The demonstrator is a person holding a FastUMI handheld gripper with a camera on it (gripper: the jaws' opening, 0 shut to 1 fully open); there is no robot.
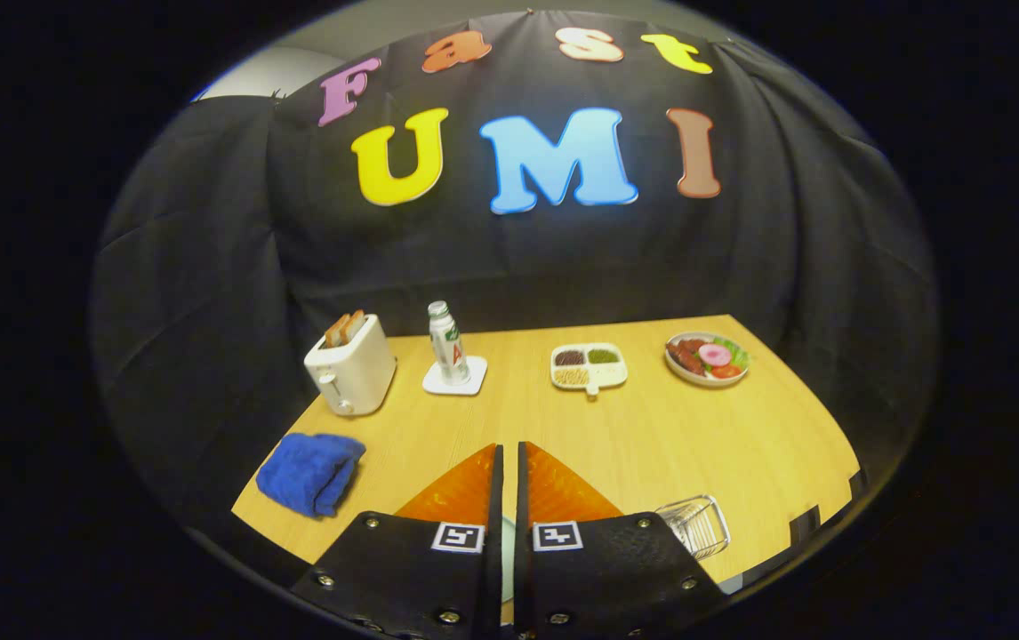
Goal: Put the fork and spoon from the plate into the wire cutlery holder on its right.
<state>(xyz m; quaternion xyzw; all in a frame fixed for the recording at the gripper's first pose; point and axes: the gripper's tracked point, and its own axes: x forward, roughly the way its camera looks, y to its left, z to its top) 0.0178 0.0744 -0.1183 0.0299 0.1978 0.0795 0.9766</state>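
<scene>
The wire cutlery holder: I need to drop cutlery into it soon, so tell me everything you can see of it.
The wire cutlery holder is a small basket of thin, shiny metal wires, with an open top and rounded corners. It stands upright on the wooden table, near its front edge, just right of the gripper, whose fingers are closed together with nothing between them. The gripper's body hides its lower left part. It looks empty, and nothing visibly touches it except the table.

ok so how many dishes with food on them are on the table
2. A divided tray of grains sits beyond the nearly closed fingers, right of the bottle. A round plate of food is further right. More may be hidden behind the fingers.
</scene>
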